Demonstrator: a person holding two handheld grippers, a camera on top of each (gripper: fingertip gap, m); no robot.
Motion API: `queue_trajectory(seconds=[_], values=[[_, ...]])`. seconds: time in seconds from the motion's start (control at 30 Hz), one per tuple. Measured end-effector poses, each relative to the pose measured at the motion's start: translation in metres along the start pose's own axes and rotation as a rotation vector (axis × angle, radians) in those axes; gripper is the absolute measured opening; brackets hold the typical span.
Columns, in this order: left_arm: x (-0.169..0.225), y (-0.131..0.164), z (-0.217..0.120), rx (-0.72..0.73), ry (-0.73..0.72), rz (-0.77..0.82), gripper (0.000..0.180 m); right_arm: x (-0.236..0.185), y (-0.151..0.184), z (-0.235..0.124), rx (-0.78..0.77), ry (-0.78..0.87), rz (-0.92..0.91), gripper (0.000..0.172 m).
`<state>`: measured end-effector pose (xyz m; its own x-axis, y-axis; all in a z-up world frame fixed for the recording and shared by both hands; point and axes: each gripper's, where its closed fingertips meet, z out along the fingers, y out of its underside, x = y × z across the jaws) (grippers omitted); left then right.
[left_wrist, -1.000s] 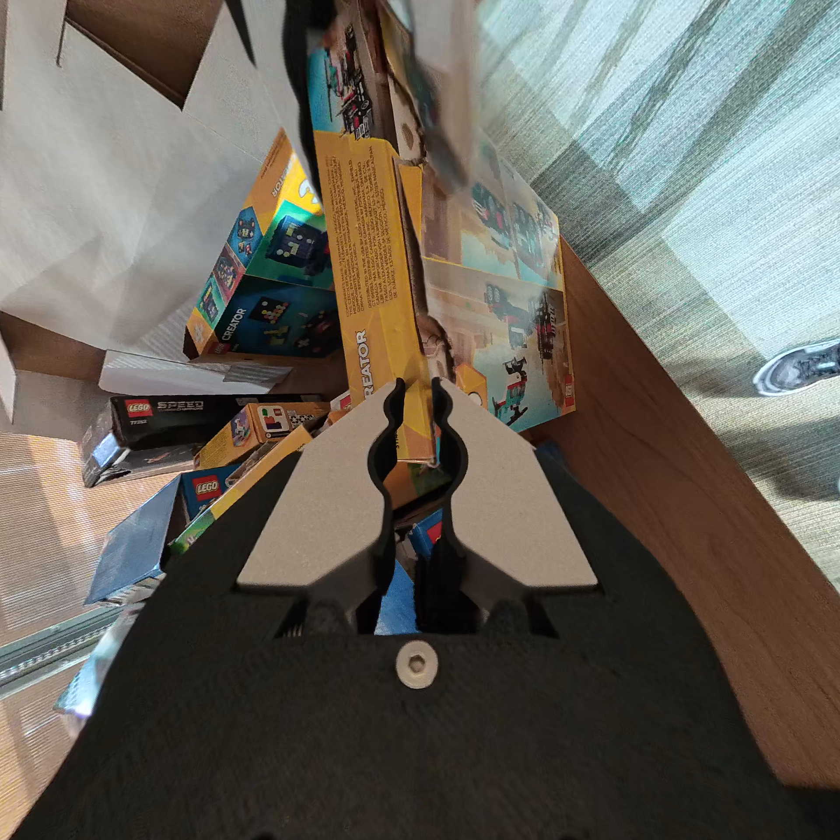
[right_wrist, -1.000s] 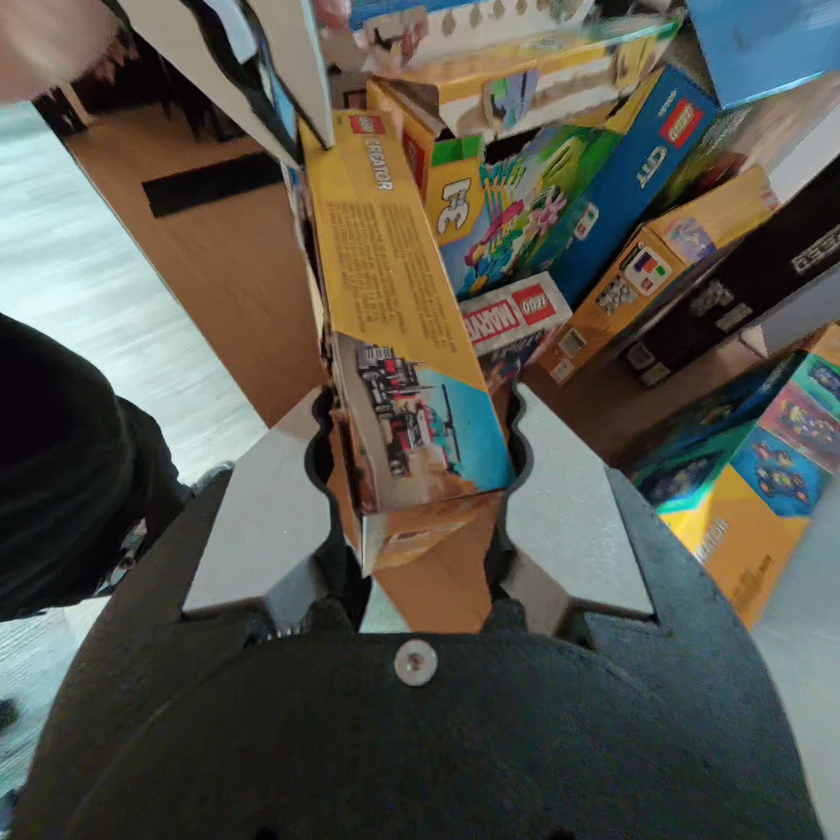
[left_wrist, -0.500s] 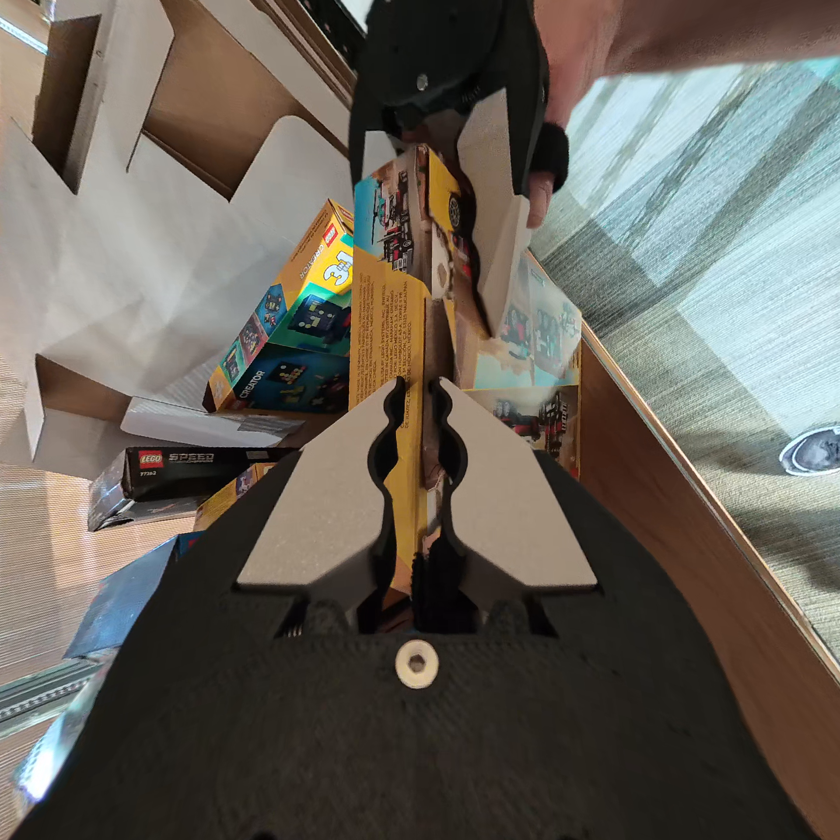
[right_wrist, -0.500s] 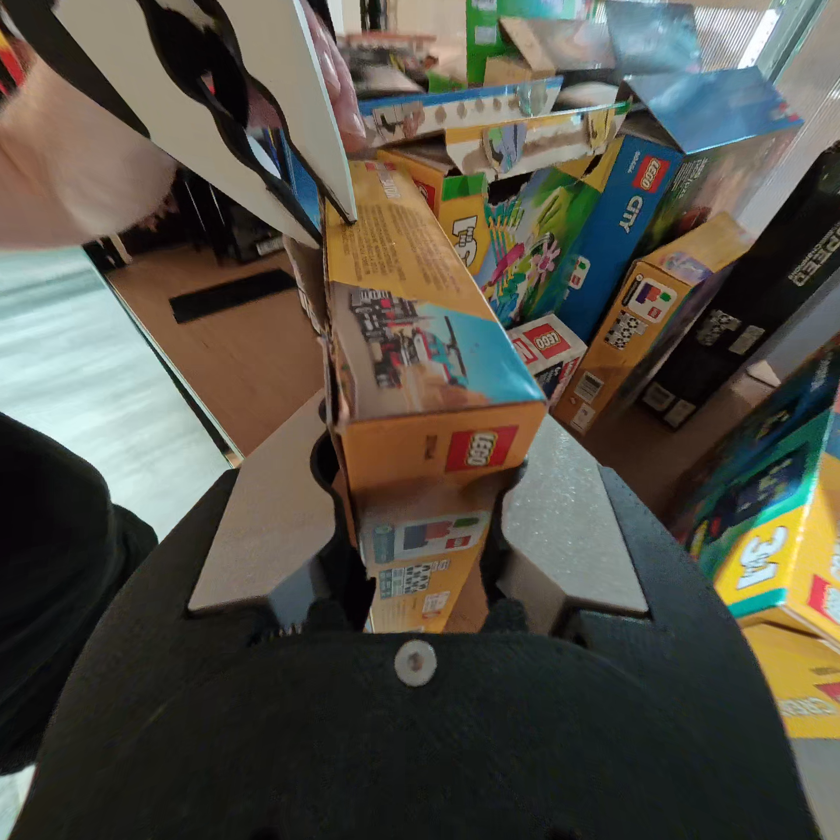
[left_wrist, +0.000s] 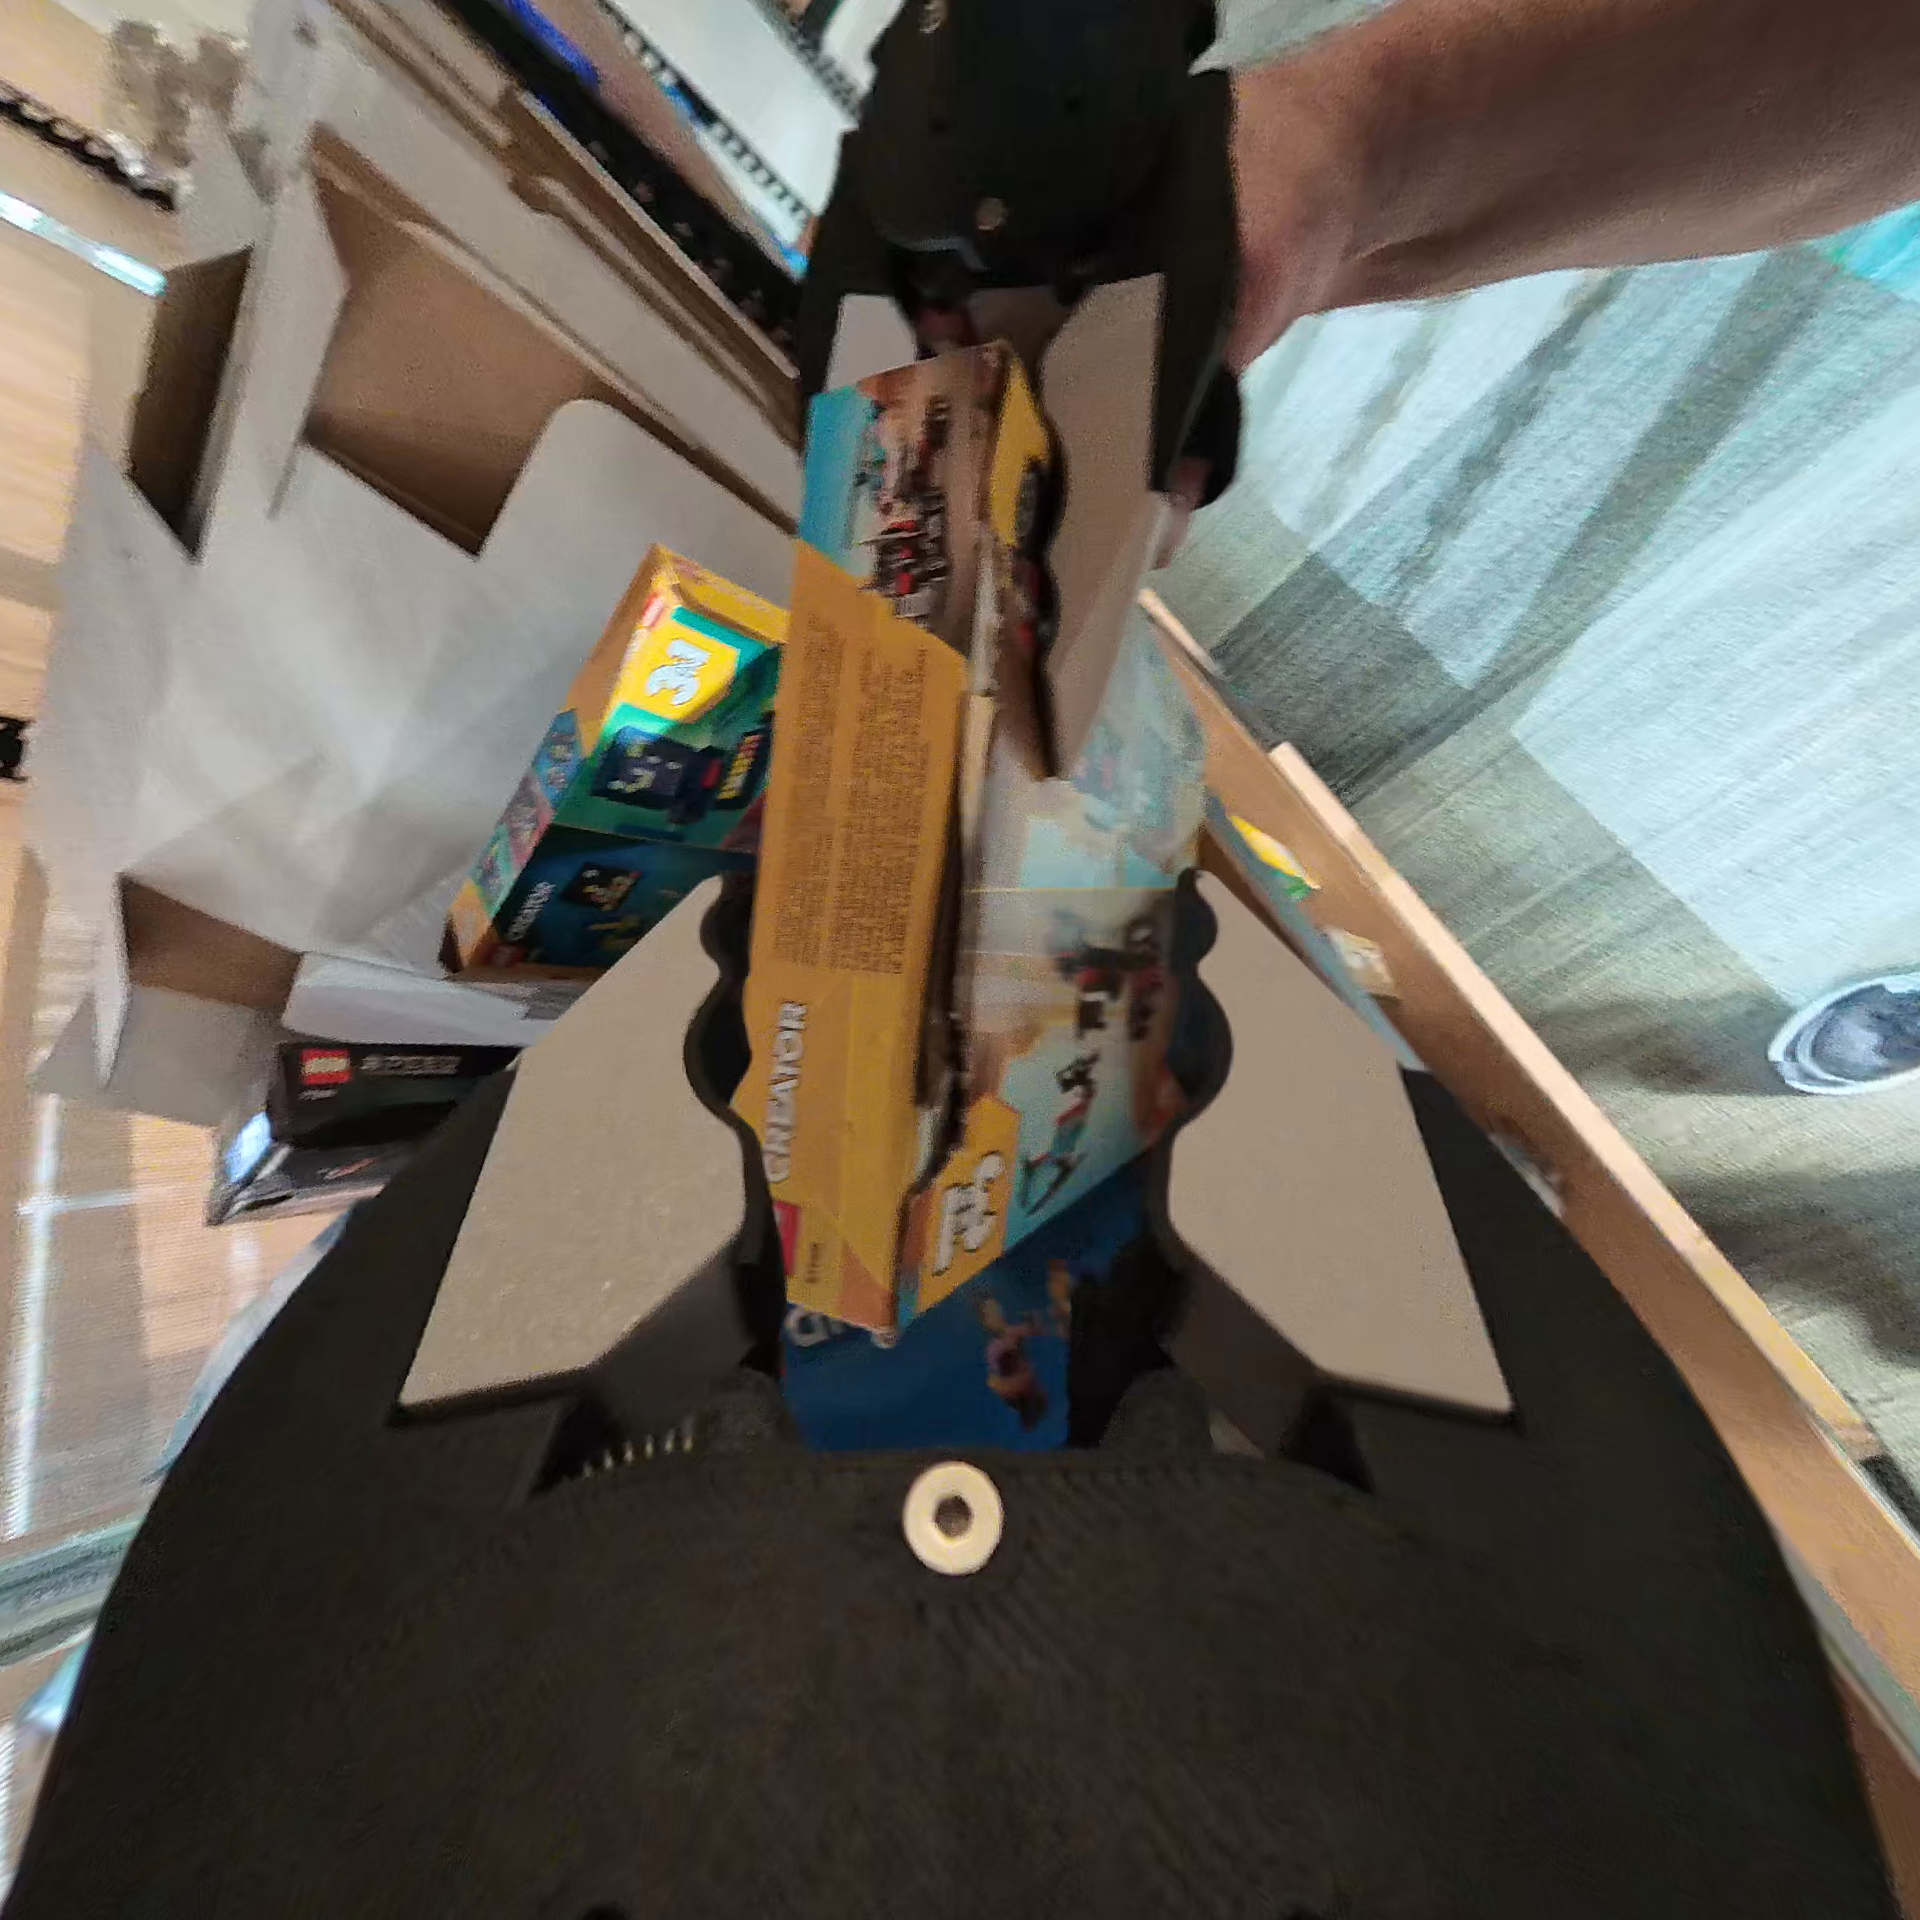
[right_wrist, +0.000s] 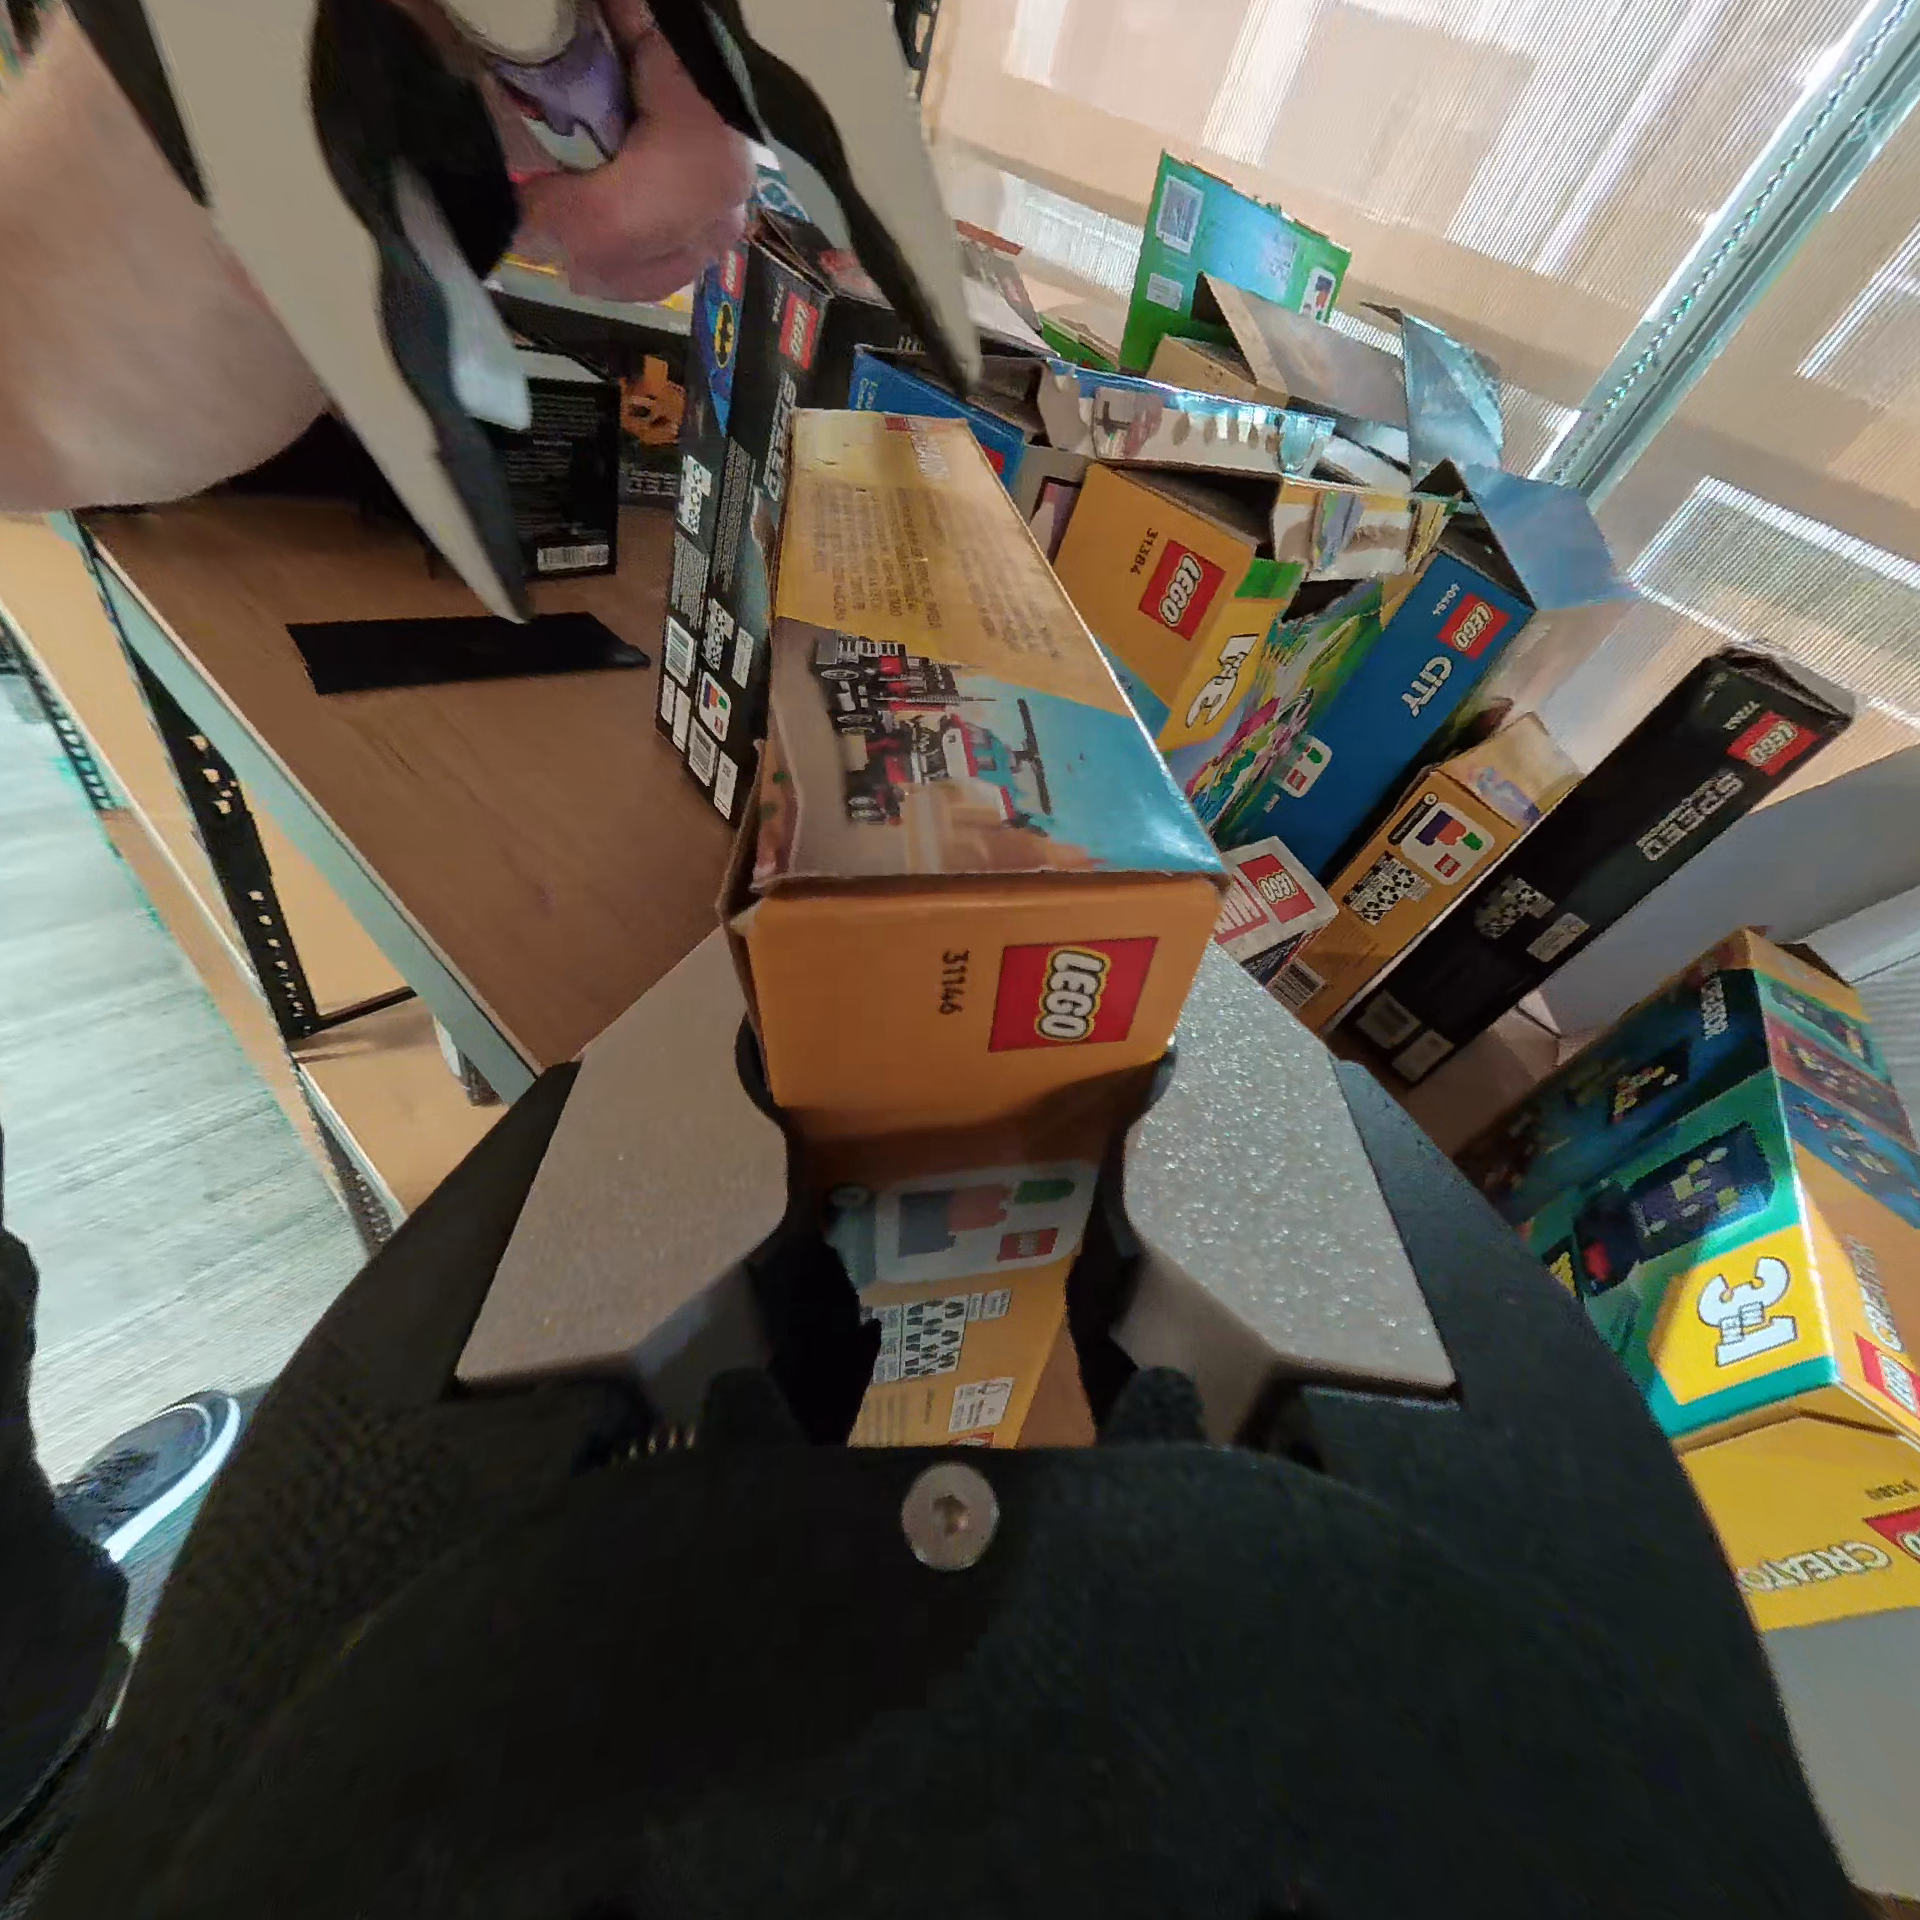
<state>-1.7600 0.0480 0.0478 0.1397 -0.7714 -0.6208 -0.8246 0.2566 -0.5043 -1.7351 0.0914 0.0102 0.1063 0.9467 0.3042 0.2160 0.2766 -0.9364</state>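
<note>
A long yellow toy box (right_wrist: 966, 727) with a truck picture is held off the table. My right gripper (right_wrist: 966, 966) is shut on its near end, with both pads pressed on the box sides. In the left wrist view it (left_wrist: 997, 343) grips the far end of the box (left_wrist: 862, 935). My left gripper (left_wrist: 956, 894) is wide open, and the other end of the box lies loosely between its fingers. In the right wrist view the left gripper's fingers (right_wrist: 894, 239) are spread above the box's far end, with one finger well clear of it.
Several toy boxes are piled on the wooden table (right_wrist: 468, 810): a teal and yellow one (left_wrist: 623, 790), a black one (right_wrist: 1621, 831) and a blue one (right_wrist: 1382, 707). White cardboard (left_wrist: 260, 675) stands behind. The table edge (left_wrist: 1455, 987) borders carpet and a shoe (left_wrist: 1849, 1029).
My left gripper was shut on a thin edge of the yellow box and has opened wide. My right gripper kept its grip and swung the box to a more level pose.
</note>
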Motion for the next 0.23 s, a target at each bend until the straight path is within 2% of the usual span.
queue_trajectory(seconds=[0.03,0.1,0.13,0.23], values=[[0.006,-0.002,-0.003,0.012,0.015,-0.010,0.081,-0.004,-0.001,-0.001,0.003,0.010,-0.014,0.057],[0.004,0.004,-0.003,-0.032,-0.045,0.016,0.089,-0.012,-0.002,0.000,0.004,0.026,-0.049,0.057],[0.005,0.007,0.000,-0.066,-0.068,0.051,0.086,-0.017,-0.004,0.000,0.004,0.032,-0.069,0.057],[0.020,0.018,0.013,-0.142,-0.030,0.086,0.086,-0.033,-0.009,0.004,-0.005,0.056,-0.132,0.056]])
